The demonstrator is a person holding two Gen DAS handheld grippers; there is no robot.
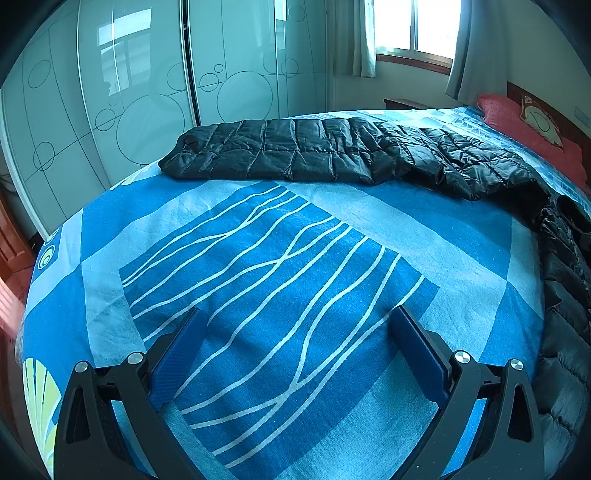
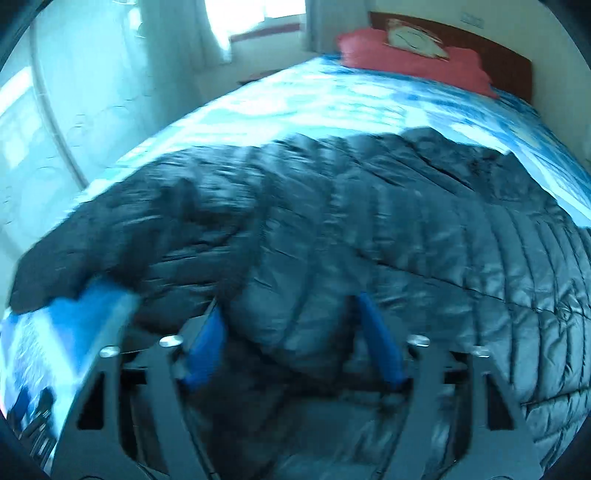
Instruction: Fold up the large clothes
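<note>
**Grippers both empty, jacket mostly unfolded**

Left gripper point(image 1: 299, 354) sits at the bottom of its frame, jaws spread wide, nothing between them but the blue patterned bedsheet point(image 1: 280, 266). It is well apart from the black puffer jacket point(image 1: 332, 151).

Right gripper point(image 2: 291, 339) is at the bottom centre of its own frame, jaws apart, pads not pressing on anything. It hovers over the jacket point(image 2: 369, 229); touching or just above, can't tell, the frame is motion-blurred.

Progress, my read:
- One sleeve point(image 1: 266, 151) lies stretched flat across the upper middle of the left view, out from the body.
- Body runs down the right edge of that frame.
- No stacked, compact fold visible anywhere. Call it early: sleeves still to bring in, body still to double over.

View differences:
- Left view: sharp. Shows the sleeve laid full length, the bare sheet in front, the wardrobe doors point(image 1: 147, 103) upper left and the window point(image 1: 417, 26) top centre-right. Barely shows the body.
- Right view: fills with the quilted body, centre to right, which the left view clips. Red pillow point(image 2: 417, 59) and headboard point(image 2: 509, 62) at top right. Too smeared for seams or a zip.
</note>
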